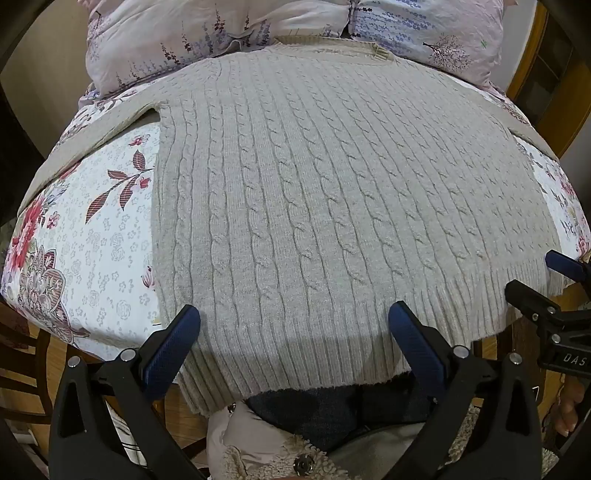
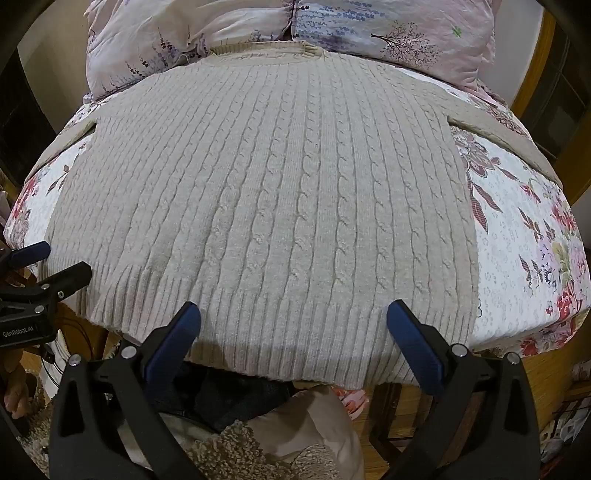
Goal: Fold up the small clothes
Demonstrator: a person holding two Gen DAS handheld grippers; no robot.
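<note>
Sweater point(image 1: 332, 192) first: a cream cable-knit one, spread flat on its back across a table covered with a flowered cloth point(image 1: 99, 221). Its long axis runs straight away from the person, ribbed hem at the near edge and hanging slightly over it, neckline at the far end against a pale flowered pillow point(image 1: 258, 33). The sleeves stretch out sideways to left and right (each runs off toward the cloth's edge).

The left hand-held gripper point(image 1: 293, 319) hangs tilted steeply down over the hem near the sweater's left corner, its blue-padded fingers point(image 1: 173, 339) spread wide apart with nothing between them. The right hand-held gripper point(image 2: 293, 319) hovers the same way over the hem toward the right corner, fingers equally wide and empty. Each shows at the edge of the other's view. Below the hem lie the person's dark trousers point(image 1: 314, 410) and a fleecy jacket point(image 1: 258, 454).
</note>
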